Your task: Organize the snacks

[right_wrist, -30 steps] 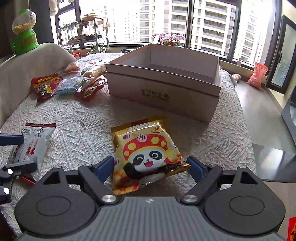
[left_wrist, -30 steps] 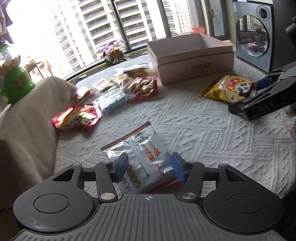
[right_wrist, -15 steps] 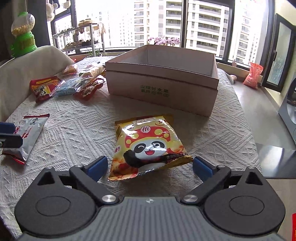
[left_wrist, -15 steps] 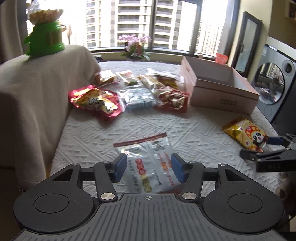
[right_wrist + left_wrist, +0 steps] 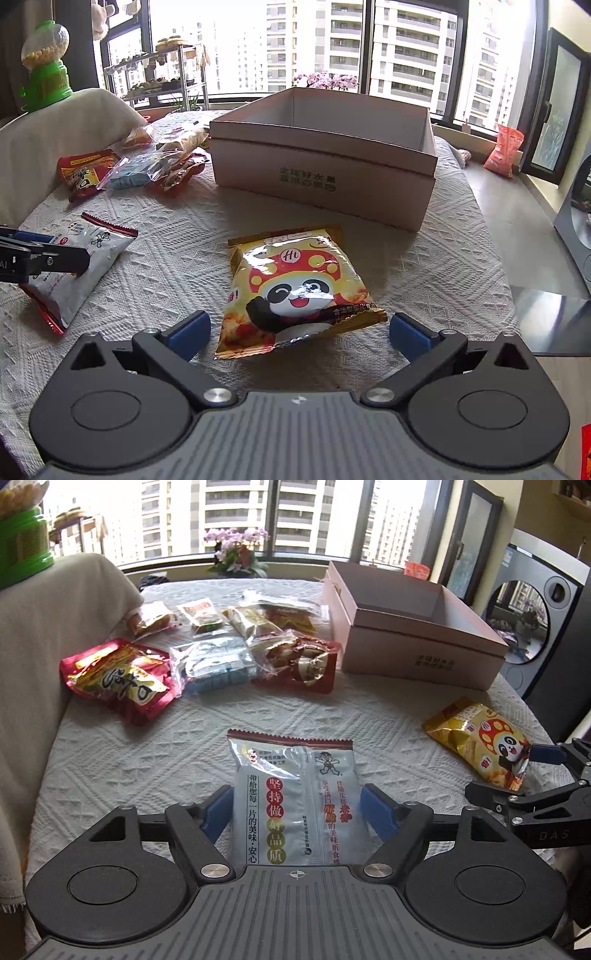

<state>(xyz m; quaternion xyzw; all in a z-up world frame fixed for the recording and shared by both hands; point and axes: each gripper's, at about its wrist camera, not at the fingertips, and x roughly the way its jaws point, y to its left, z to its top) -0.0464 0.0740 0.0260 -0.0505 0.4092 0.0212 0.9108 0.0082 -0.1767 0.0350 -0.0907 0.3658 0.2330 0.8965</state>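
Currently box (image 5: 325, 173) empty; L gripper (image 5: 297, 810) spread round white pack (image 5: 295, 797), R gripper (image 5: 299, 330) spread round panda bag (image 5: 295, 284); pile (image 5: 207, 650) upper left untouched.

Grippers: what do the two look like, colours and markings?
Both match: black linkage arms, silver pivot screws, blue fingertip pads, round black discs flanking a grey ribbed body. The left gripper and right gripper share this; the right one's side reads "DAS". No cables visible.

windows (image 5: 325, 40): bright daylight, towers outside; tablecloth (image 5: 184, 746): white, textured
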